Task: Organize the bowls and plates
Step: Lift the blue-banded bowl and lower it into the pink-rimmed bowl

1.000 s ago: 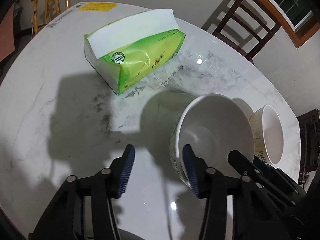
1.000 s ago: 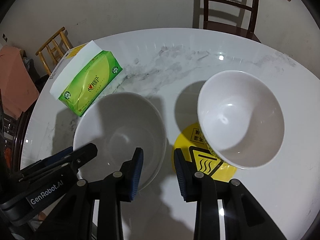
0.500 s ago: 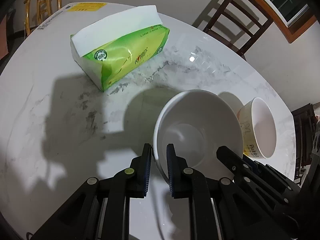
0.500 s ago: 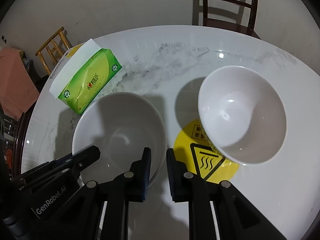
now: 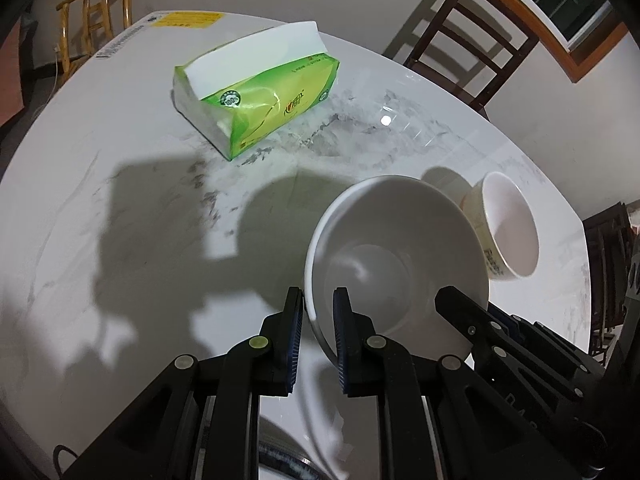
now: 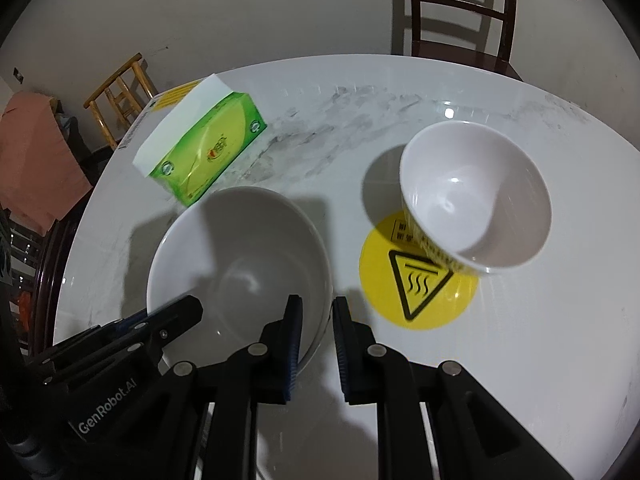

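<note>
The wide white bowl (image 5: 396, 256) is clamped at opposite rims by the left gripper (image 5: 318, 312) and the right gripper (image 6: 314, 320), seemingly just off the table (image 6: 520, 360). A smaller bowl (image 6: 476, 196) stands beyond the right fingers (image 6: 344, 340).

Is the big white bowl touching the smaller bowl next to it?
Apart. The right wrist view shows bare table between the big white bowl and the smaller bowl, which sits on a yellow sticker.

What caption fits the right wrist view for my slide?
Right hand-held gripper shut on the large white bowl's rim, a smaller bowl beside it on the marble table.
</note>
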A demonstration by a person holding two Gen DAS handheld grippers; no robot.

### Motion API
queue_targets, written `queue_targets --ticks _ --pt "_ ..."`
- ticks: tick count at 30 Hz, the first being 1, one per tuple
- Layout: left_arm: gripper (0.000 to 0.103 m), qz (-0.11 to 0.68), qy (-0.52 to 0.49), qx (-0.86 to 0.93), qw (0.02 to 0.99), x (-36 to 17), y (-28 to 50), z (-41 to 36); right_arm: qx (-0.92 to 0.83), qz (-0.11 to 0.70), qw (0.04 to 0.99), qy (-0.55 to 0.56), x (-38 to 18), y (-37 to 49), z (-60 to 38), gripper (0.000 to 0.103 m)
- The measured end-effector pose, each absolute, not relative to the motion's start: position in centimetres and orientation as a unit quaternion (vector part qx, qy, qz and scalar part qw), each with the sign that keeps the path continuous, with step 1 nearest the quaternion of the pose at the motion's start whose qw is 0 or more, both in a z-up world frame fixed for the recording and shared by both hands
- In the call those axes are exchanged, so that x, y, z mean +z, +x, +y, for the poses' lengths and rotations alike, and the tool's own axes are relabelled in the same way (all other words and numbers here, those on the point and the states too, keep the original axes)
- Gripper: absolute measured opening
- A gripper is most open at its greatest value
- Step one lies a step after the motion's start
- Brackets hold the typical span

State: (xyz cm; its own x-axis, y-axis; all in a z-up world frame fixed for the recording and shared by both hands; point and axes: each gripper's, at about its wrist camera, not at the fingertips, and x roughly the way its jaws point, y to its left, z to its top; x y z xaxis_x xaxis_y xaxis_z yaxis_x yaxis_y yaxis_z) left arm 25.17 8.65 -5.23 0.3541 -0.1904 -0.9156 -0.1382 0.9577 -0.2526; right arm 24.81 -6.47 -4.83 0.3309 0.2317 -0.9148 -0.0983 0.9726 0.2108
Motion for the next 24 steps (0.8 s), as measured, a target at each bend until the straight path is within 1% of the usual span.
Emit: queue_targets --ticks 15,24 --pt "0.013 0.550 -0.134 -0.013 0.824 -1.8 19.2 8.2 0.116 0.556 0.821 0.060 -1.9 18.9 -7.1 0.016" --pt "0.013 0.541 -0.125 -0.028 0.831 0.1 15.4 6.0 0.111 0.541 0.831 0.062 0.5 15.0 -9.4 0.016"
